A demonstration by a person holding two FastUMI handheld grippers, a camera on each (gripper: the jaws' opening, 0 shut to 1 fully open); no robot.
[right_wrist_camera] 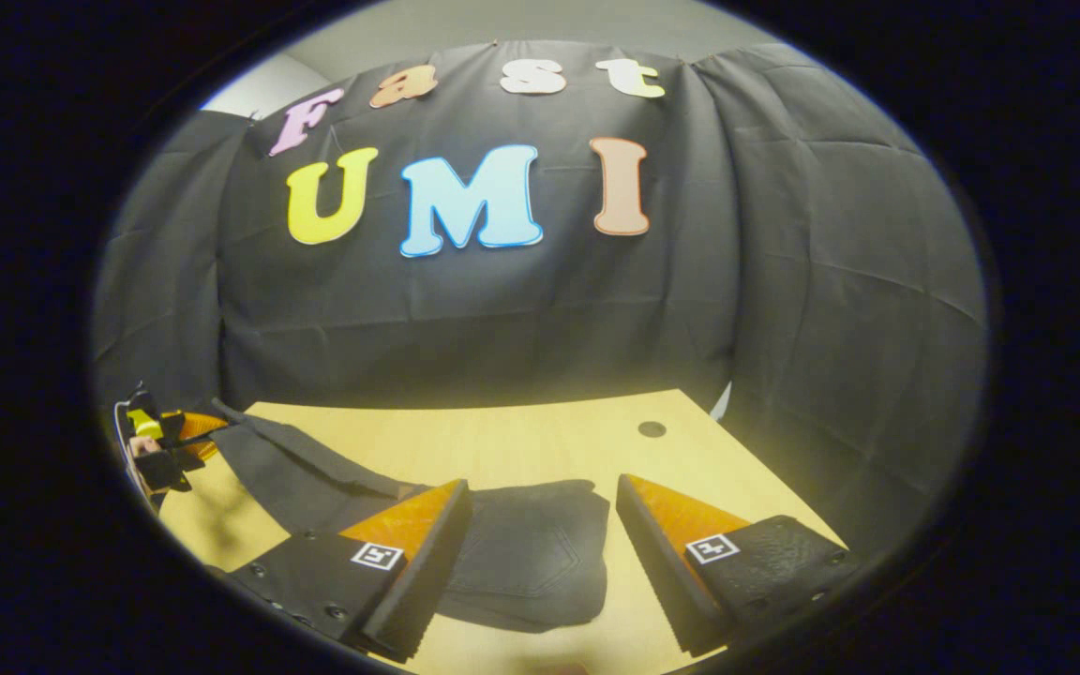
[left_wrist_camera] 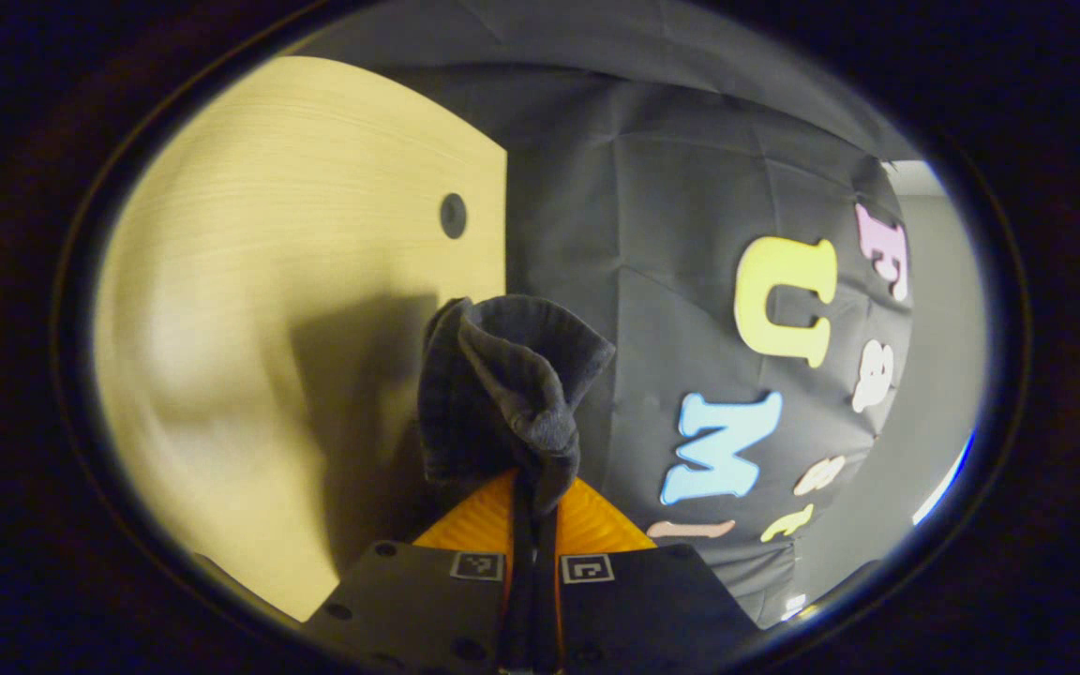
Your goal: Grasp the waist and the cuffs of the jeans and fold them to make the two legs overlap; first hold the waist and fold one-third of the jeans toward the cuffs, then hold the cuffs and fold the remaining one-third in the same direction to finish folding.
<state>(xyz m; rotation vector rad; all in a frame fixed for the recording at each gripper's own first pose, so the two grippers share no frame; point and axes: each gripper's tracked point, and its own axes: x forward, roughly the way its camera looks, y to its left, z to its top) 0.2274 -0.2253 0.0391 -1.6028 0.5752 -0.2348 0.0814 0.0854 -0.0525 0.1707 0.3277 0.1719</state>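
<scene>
Dark grey jeans (right_wrist_camera: 521, 553) lie on the light wooden table (right_wrist_camera: 521, 445), with the waist end and a back pocket between my right gripper's fingers. My right gripper (right_wrist_camera: 540, 572) is open just above that waist end. The legs run off to the left, where their far end rises from the table to my left gripper (right_wrist_camera: 170, 441), seen at the left edge of the right gripper view. In the left gripper view, my left gripper (left_wrist_camera: 532, 502) is shut on a bunched fold of the jeans (left_wrist_camera: 502, 384), lifted above the table (left_wrist_camera: 296, 281).
The table has a small dark round hole (right_wrist_camera: 652, 429) near its far right corner, also seen as the hole (left_wrist_camera: 453, 215) in the left gripper view. The black cloth wall (right_wrist_camera: 502, 309) stands right behind the table's far edge and wraps around its right side.
</scene>
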